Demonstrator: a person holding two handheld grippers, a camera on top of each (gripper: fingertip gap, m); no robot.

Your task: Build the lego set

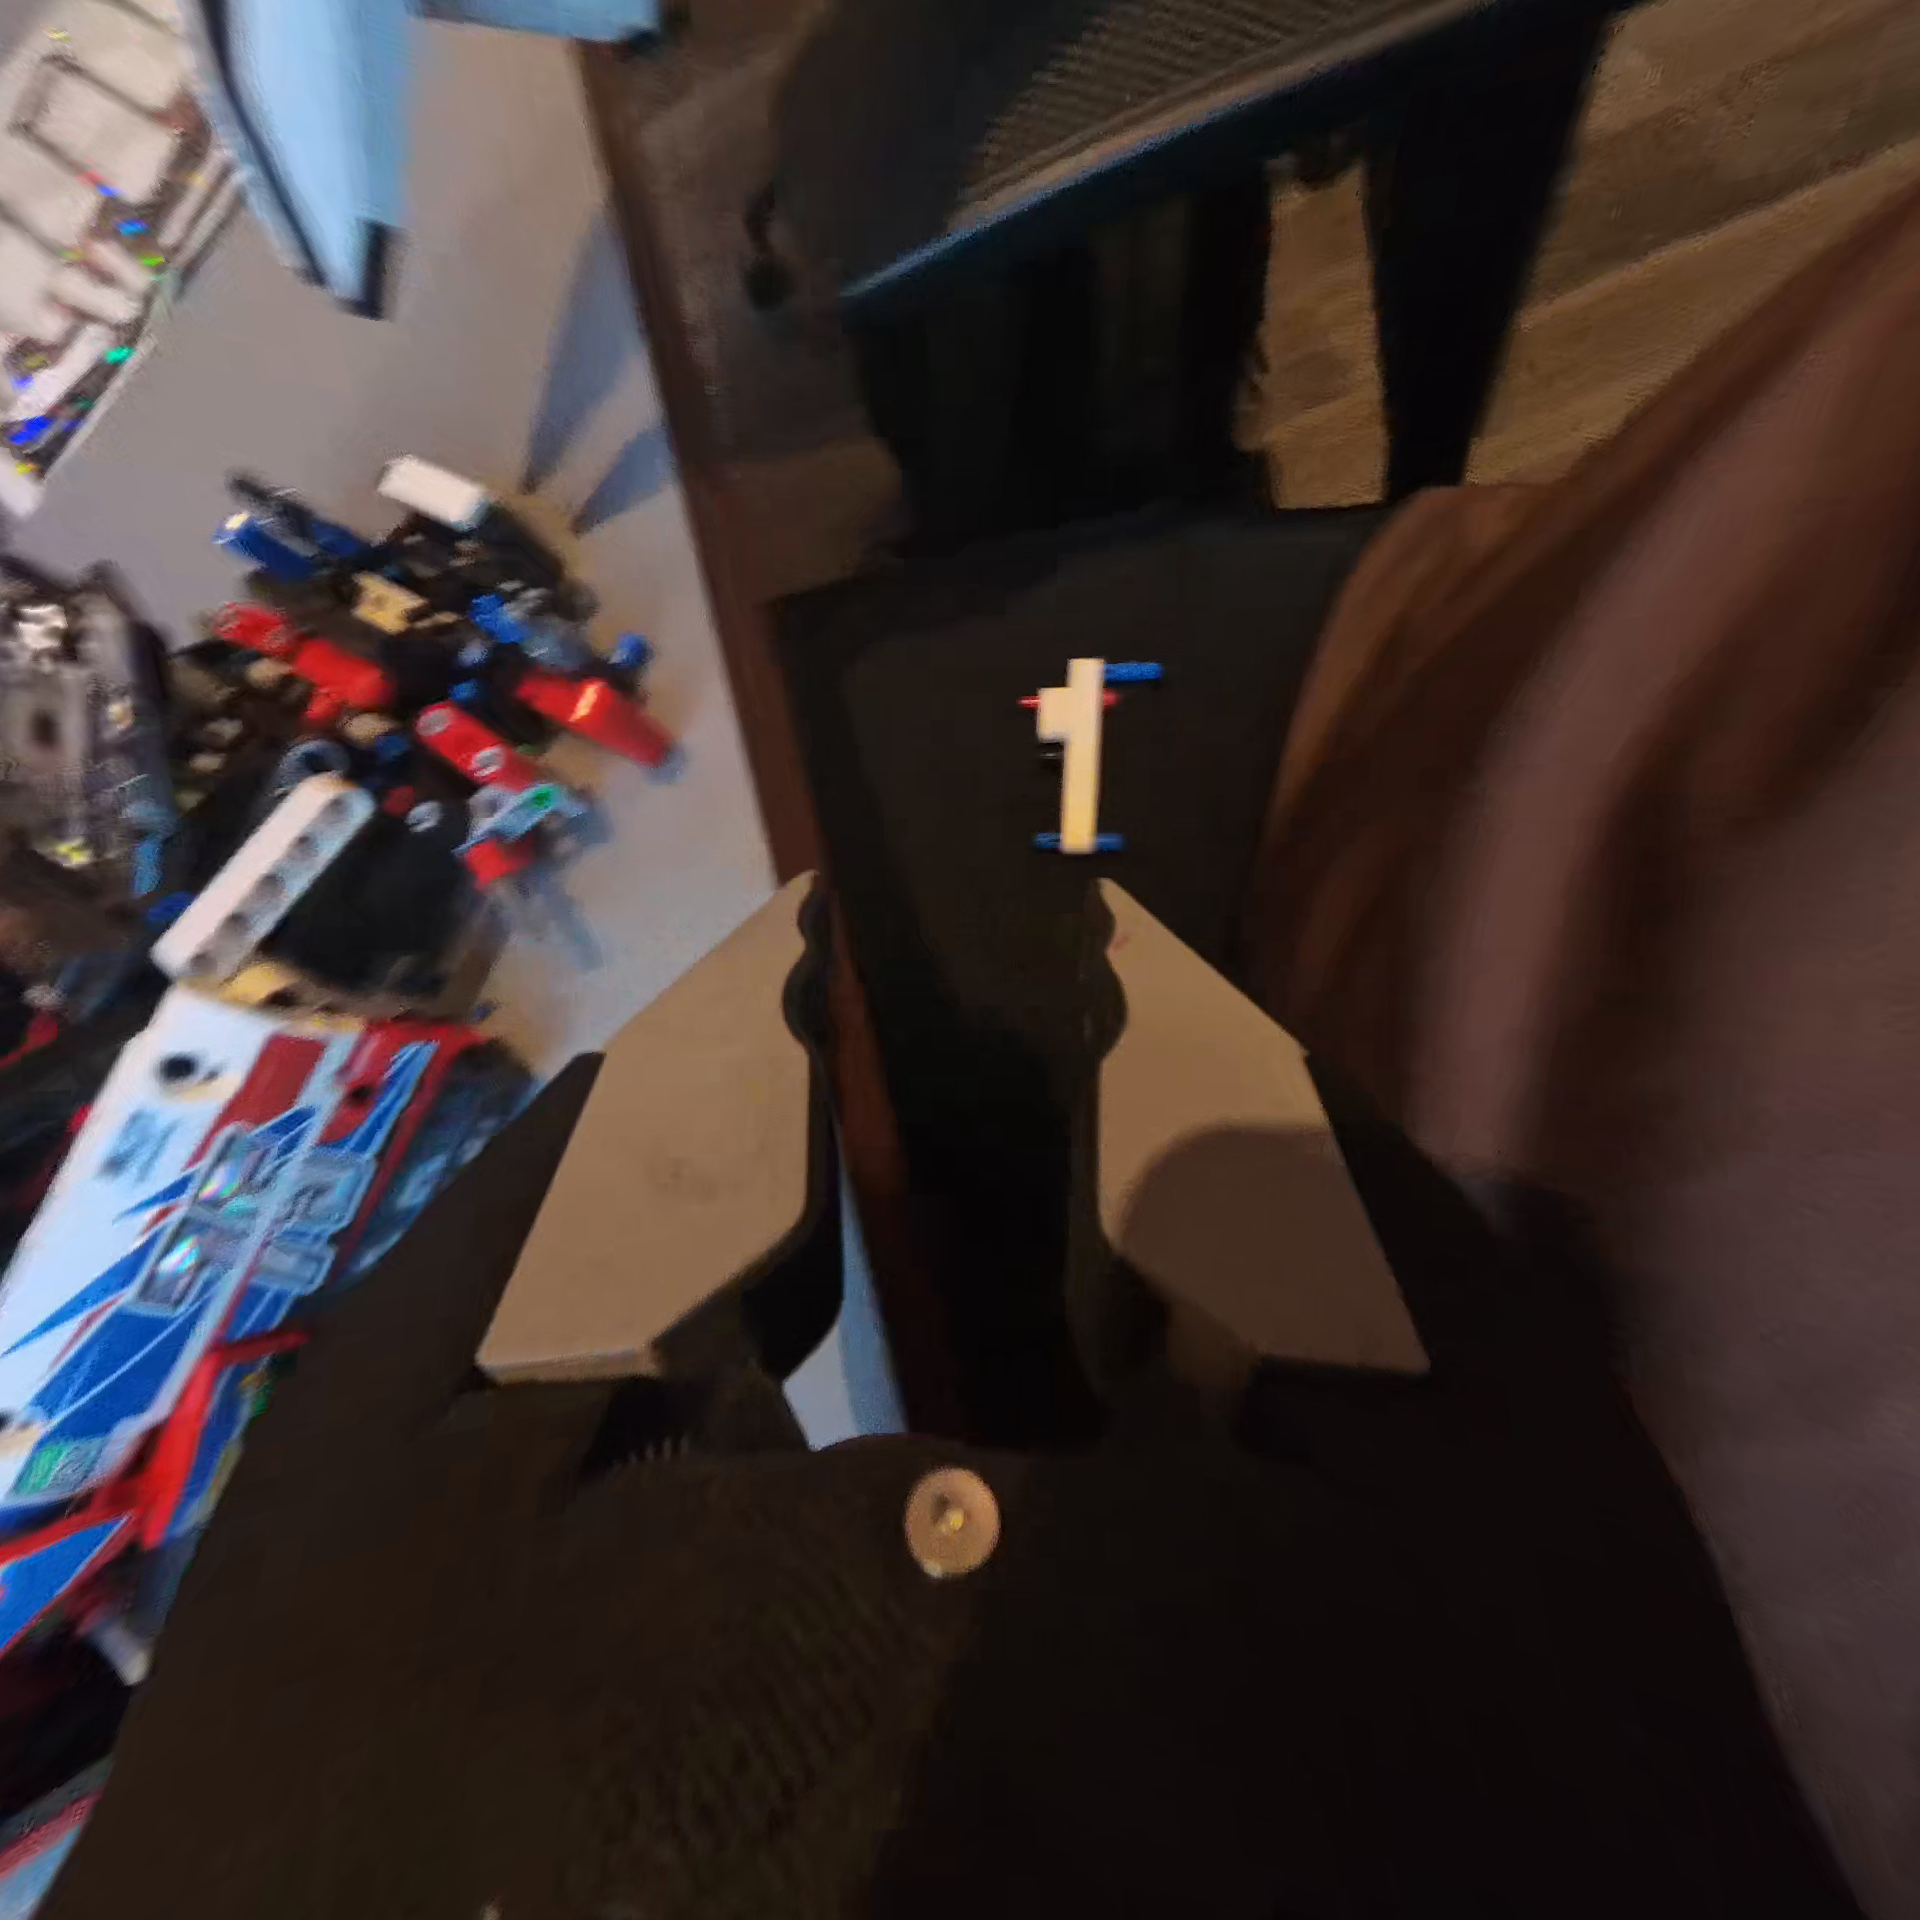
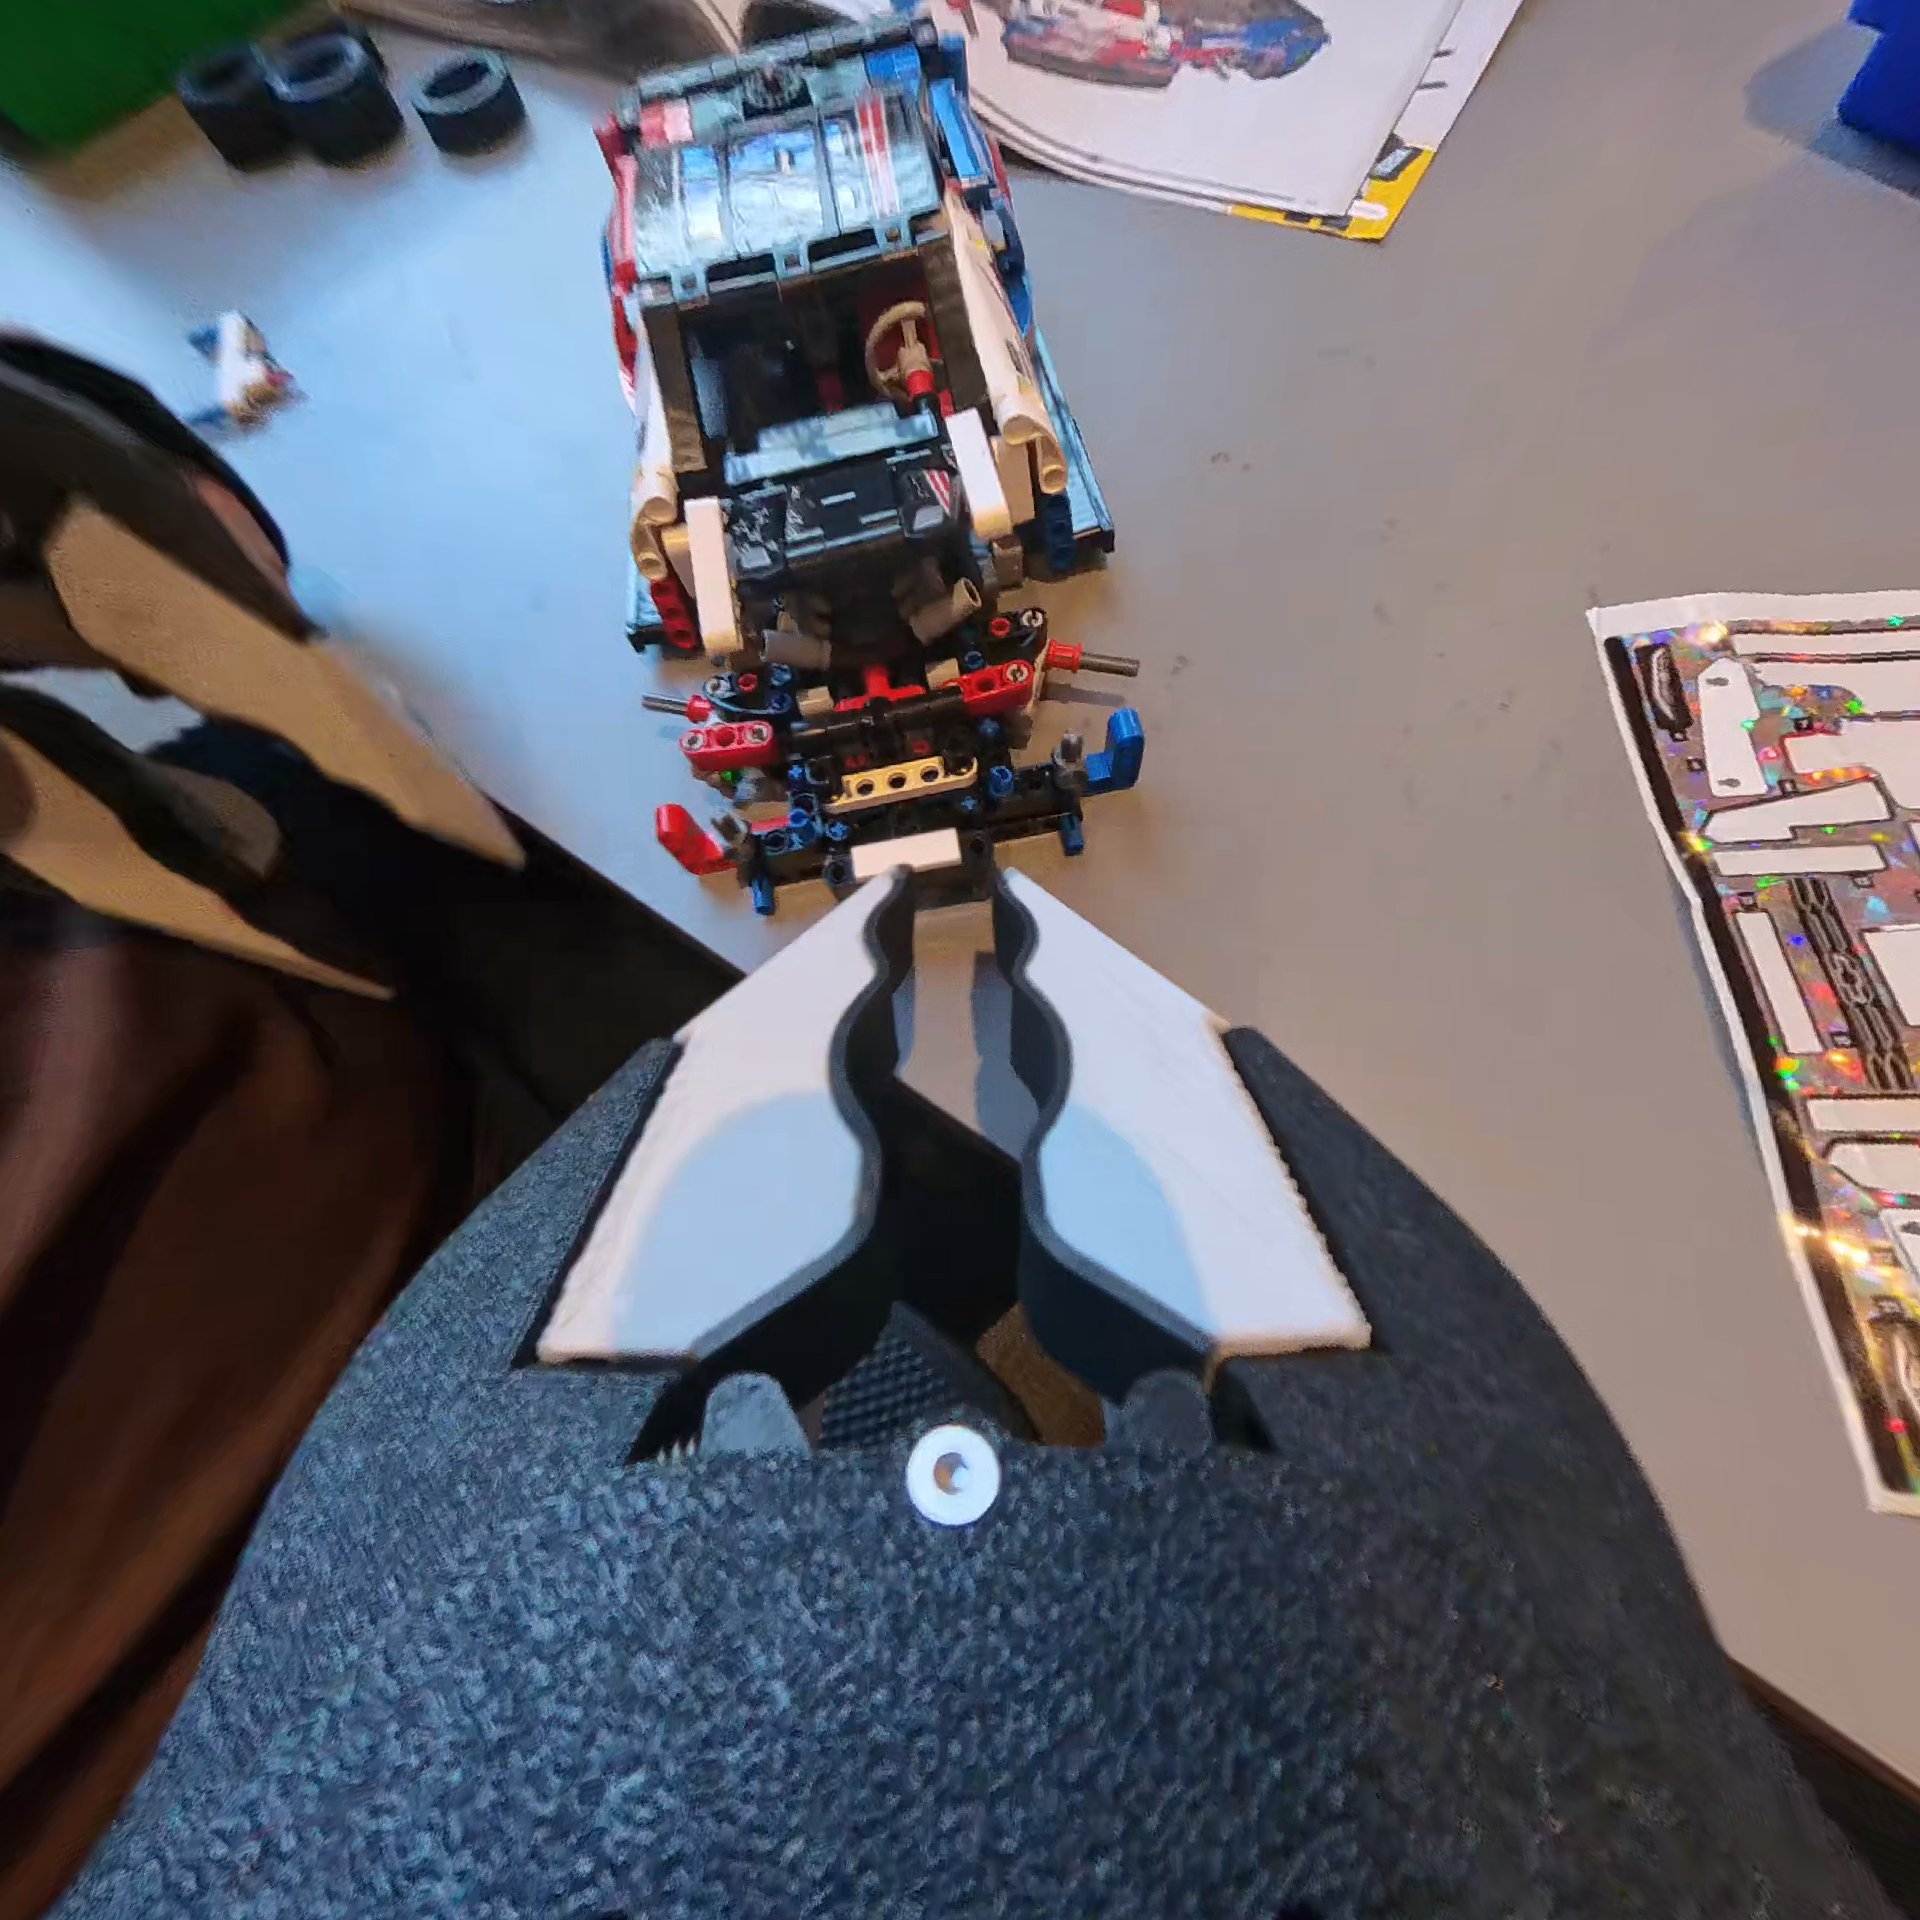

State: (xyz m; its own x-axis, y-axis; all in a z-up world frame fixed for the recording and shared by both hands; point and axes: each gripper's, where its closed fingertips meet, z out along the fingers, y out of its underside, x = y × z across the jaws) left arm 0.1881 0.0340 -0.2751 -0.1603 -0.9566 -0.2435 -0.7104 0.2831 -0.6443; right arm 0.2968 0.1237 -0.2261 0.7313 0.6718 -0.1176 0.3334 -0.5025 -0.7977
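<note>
My fingers (image 1: 800, 1039): spread apart, nothing between them, tips over the counter's edge.
White piece (image 1: 1077, 753): small, with blue and red pins, lying on a dark surface past my tips, off the counter.
Counter (image 1: 436, 343): grey, to the left.
Lego car (image 1: 208, 1195): white, blue and red body on the counter, its red and blue front frame (image 1: 447, 686) beyond; all blurred.

One part-built toy car (image 2: 842, 436), three loose black tyres (image 2: 343, 94), one open instruction booklet (image 2: 1226, 114). One shiny sticker sheet (image 2: 1787, 935), one small white piece (image 1: 1081, 753) with coloured pins.
</note>
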